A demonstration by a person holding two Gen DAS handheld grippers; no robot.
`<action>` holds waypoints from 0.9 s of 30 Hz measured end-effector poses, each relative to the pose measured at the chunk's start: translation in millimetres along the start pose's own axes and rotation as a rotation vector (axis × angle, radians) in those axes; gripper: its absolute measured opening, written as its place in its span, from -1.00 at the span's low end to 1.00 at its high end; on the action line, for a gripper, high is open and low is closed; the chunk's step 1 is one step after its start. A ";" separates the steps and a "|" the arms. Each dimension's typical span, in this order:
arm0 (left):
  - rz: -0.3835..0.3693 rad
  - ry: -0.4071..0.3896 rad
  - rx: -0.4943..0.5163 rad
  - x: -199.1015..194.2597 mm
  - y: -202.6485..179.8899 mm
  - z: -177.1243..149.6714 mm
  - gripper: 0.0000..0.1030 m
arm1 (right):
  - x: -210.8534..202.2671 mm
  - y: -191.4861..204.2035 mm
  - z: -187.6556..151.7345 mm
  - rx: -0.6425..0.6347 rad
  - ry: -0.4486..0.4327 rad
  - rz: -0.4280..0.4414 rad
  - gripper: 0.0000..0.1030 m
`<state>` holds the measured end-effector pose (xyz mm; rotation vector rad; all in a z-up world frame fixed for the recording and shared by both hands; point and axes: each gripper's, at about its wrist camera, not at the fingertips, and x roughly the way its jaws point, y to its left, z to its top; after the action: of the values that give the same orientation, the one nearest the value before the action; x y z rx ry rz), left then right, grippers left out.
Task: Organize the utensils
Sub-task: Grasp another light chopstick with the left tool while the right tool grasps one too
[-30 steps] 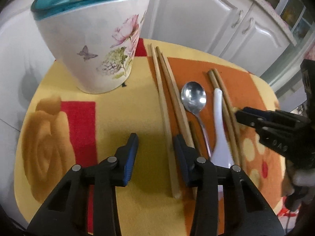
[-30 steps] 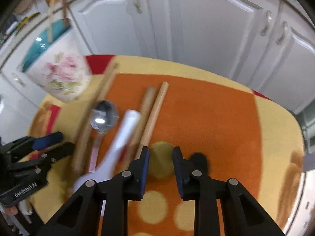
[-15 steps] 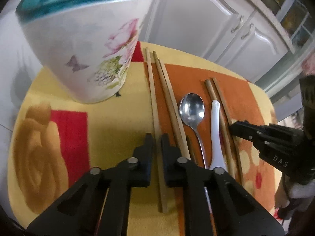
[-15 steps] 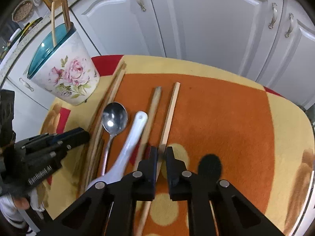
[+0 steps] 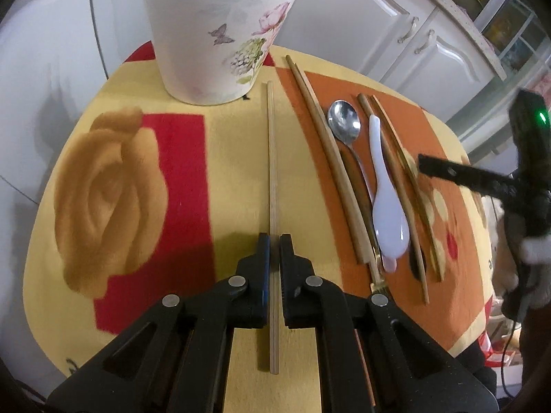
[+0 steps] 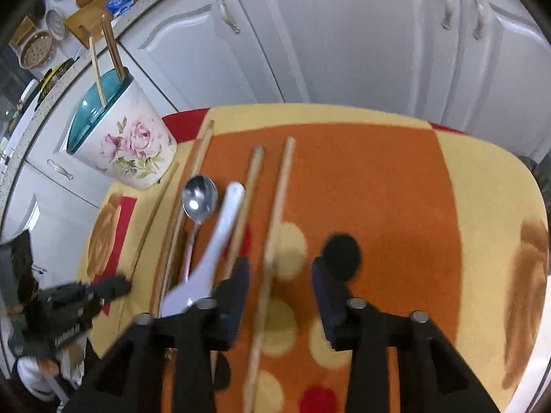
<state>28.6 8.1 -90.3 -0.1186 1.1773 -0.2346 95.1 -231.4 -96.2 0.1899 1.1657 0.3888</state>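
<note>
My left gripper (image 5: 274, 241) is shut on a pale chopstick (image 5: 272, 158) that lies apart on the yellow part of the cloth, pointing at the floral utensil holder (image 5: 220, 34). To its right lie brown chopsticks (image 5: 327, 148), a metal spoon (image 5: 344, 124), a white ceramic spoon (image 5: 385, 199) and two more chopsticks (image 5: 406, 192). My right gripper (image 6: 279, 268) has its jaws opening. A wooden chopstick (image 6: 280, 186) runs between them, and the pads do not press it. The holder (image 6: 127, 148) has two chopsticks (image 6: 98, 72) standing in it.
The patterned cloth (image 6: 396, 189) covers a small rounded table whose edges fall away on all sides. White cabinet doors (image 6: 344, 34) stand close behind it. A counter with boards and baskets (image 6: 38, 44) runs at the far left.
My left gripper shut on the pale chopstick and drew it left, away from the other utensils. My right gripper shut on the rightmost chopstick, then opened again around it.
</note>
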 end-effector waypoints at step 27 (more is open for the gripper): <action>0.042 0.012 0.069 31.5 -18.9 59.5 -0.44 | 15.1 -10.2 2.9 -0.044 0.021 -0.070 -0.68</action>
<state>92.7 -19.7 -92.0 -0.0319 1.1812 -0.2388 104.9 -234.7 -111.5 0.1071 1.1803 0.3554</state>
